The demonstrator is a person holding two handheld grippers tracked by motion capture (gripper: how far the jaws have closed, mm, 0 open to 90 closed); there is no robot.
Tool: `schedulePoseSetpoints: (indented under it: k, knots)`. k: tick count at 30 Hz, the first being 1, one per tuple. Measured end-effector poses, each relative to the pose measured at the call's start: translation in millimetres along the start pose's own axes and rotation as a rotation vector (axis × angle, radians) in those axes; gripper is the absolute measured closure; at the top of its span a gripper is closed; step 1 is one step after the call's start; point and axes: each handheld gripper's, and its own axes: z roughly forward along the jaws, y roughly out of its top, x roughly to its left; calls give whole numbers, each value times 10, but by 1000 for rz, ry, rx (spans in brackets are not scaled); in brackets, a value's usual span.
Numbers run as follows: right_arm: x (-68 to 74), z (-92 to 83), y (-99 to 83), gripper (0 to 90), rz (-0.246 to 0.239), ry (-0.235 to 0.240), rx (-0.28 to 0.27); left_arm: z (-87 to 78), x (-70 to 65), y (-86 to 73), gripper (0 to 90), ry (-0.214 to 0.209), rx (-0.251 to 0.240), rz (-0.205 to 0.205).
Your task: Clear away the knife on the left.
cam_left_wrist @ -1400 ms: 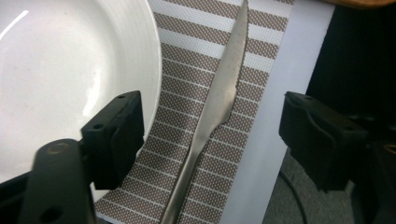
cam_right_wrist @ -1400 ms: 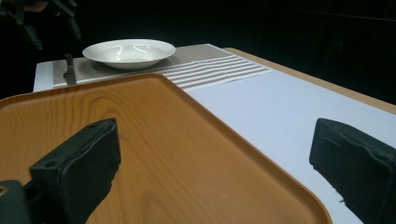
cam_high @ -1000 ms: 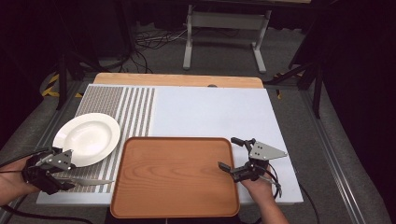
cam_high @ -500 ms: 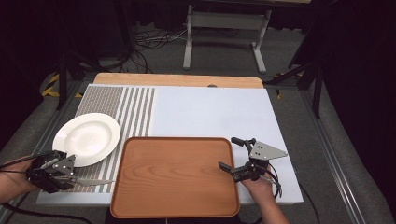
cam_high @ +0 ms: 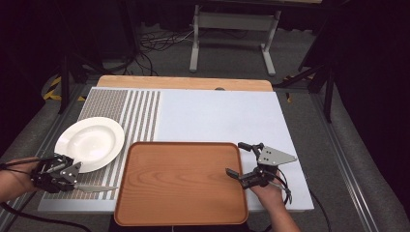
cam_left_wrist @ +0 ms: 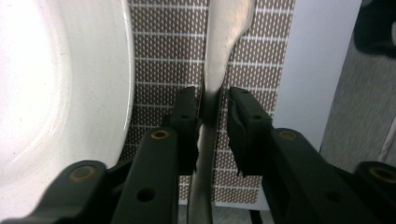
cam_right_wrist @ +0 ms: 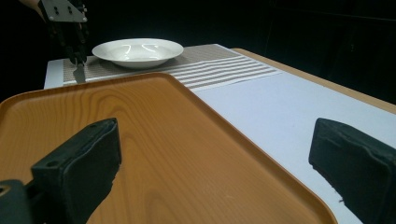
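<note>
Closing left tool (cam_left_wrist: 212, 121) on the knife (cam_left_wrist: 219, 70) beside the plate (cam_high: 90, 143); lifting next; right tool (cam_right_wrist: 210, 163) gaping open over tray (cam_high: 181, 181).

Grey carpet floor (cam_high: 232, 53), metal stand (cam_high: 232, 21), dark surroundings

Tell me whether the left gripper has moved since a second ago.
No real move: the left gripper stays beside the white plate, its jaws just closing around the knife handle.
</note>
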Motion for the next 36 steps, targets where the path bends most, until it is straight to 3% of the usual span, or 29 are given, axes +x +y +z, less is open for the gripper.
schedulePoseSetpoints:
  k: [2,3,5,6,7,8,9,16,22,26,27,33,36]
  knots:
    - [0,-1,1,29,-2,1,-1,17,11,25,771,7,31,43]
    - [0,-1,1,29,-2,2,-1,27,0,26,774,9,31,31]
    - [0,-1,0,29,-1,2,-1,42,2,43,781,16,46,45]
    - [2,-2,1,29,0,4,-4,51,9,54,783,10,58,71]
    - [3,-2,2,29,0,6,-5,61,-7,50,784,1,50,41]
    - [5,-3,3,29,1,7,-6,61,-7,55,785,-3,55,41]
    - [6,-3,3,30,2,7,-7,61,-2,60,786,5,55,62]
    - [10,-1,3,30,4,13,-11,64,-18,60,798,8,59,58]
    - [8,-11,4,30,10,16,-15,58,-12,79,802,10,73,75]
    - [1,-16,4,30,17,21,-21,61,-8,60,802,13,53,92]
    - [-3,-15,4,30,21,24,-23,60,-26,52,803,18,51,76]
    - [-3,-15,5,30,22,25,-24,53,-35,76,804,35,68,77]
    - [-7,-26,7,29,25,25,-30,49,-53,88,806,36,72,47]
